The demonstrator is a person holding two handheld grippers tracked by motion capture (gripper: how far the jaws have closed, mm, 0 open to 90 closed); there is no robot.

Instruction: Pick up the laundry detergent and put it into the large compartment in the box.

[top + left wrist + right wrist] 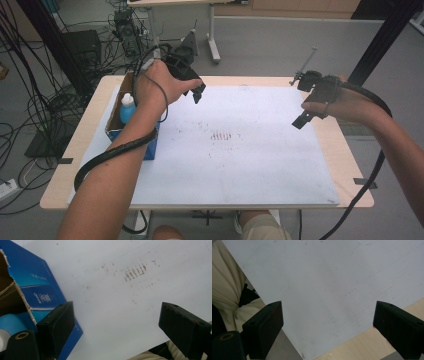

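Two grippers are held above a white board [240,150] that covers most of a pale wooden table [350,165]. In the high view, the left gripper [196,90] is seen over the board's far left part, just beside an open blue cardboard box [150,147] that stands at the board's left edge. A bottle [127,107] with a white cap and a light blue body is seen standing inside the box. In the left gripper view, the jaws are spread wide with nothing between them, and the board with a patch of small brown marks [135,272] is seen through the gap. White writing is printed on the blue side of the box [42,298], but it is too small and blurred to be read. The right gripper [303,118] is held over the board's right part, well apart from the box. In the right gripper view, its jaws are likewise parted wide and hold nothing, with the board's edge [337,345] and a strip of the table's bare wood below them.
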